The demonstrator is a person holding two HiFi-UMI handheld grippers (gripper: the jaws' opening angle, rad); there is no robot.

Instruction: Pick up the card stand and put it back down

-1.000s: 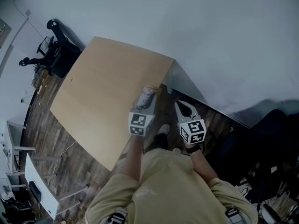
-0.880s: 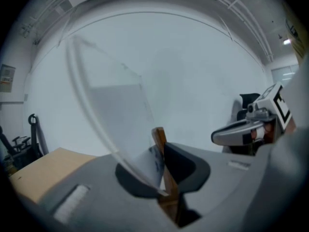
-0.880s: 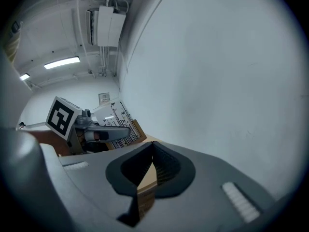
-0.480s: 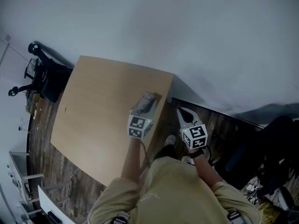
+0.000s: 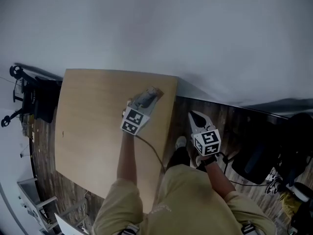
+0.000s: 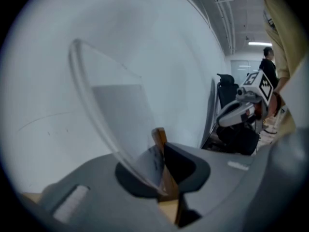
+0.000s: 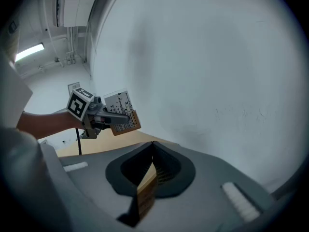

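Pale wood makes up the table, which fills the middle left of the head view. Above its far right corner the left gripper is clenched on the card stand. From here the stand is only a small blurred patch, mostly covered by the gripper's body. The left gripper view is plainer: a clear sheet rises to the upper left from between the jaws, and a thin wooden base is pinched between the pads. At the middle left of the right gripper view, the stand shows side-on against the wall, above the table top. The print on its card is too small to read. The right gripper sits right of the table's edge, over the dark floor, its jaws pressed together with nothing between them. An office chair is cut off at the left edge.
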